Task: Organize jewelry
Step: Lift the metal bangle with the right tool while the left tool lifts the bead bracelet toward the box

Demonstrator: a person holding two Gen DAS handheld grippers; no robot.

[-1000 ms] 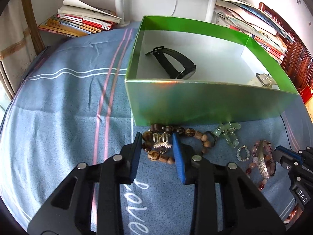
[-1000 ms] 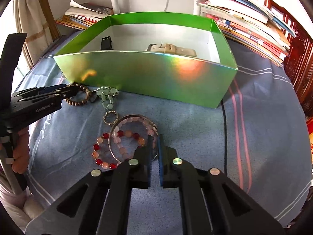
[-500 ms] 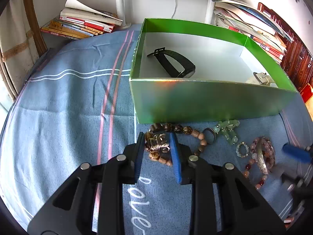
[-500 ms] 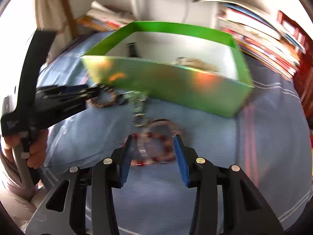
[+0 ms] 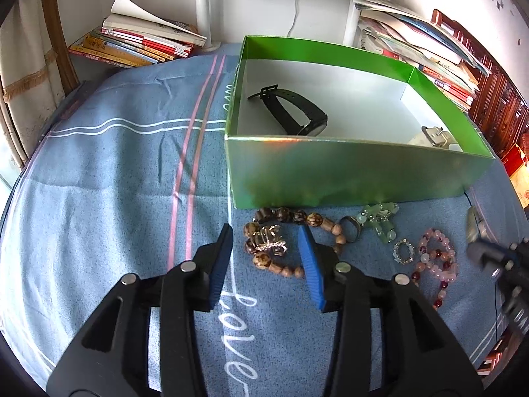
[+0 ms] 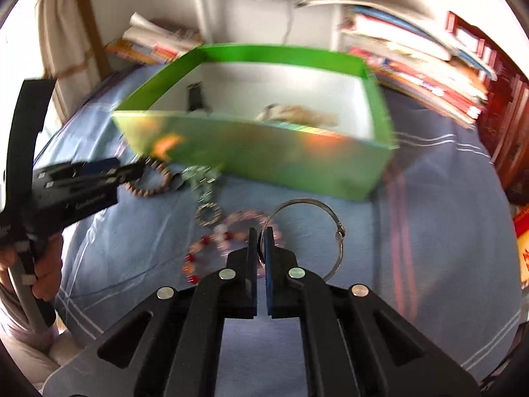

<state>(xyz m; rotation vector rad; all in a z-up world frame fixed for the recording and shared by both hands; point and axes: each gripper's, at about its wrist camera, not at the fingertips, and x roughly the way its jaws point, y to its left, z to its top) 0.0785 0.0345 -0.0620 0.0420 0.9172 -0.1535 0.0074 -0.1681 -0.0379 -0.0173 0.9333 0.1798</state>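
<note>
A green box [image 5: 347, 172] stands on the blue cloth and holds a black watch [image 5: 291, 112] and a beige strap [image 5: 436, 135]. In front of it lie a brown bead bracelet [image 5: 297, 218], a silver brooch [image 5: 269, 240], a green jade pendant [image 5: 380, 221], a small ring [image 5: 404, 251] and a pink bead bracelet [image 5: 436, 261]. My left gripper [image 5: 264, 254] is open, its jaws either side of the brooch. My right gripper [image 6: 260, 244] is shut on a silver bangle [image 6: 310, 231], lifted above the pink beads [image 6: 224, 238]. The green box [image 6: 264, 158] lies ahead.
Stacks of books [image 5: 142, 43] lie at the back left and more books [image 5: 426, 56] at the back right. A white lamp pole [image 5: 203, 3] stands behind the box. The person's hand [image 6: 43, 271] holds the left gripper.
My right gripper opened, then shut on the silver bangle and lifted it off the cloth. My left gripper opened wider around the brooch and drew back a little.
</note>
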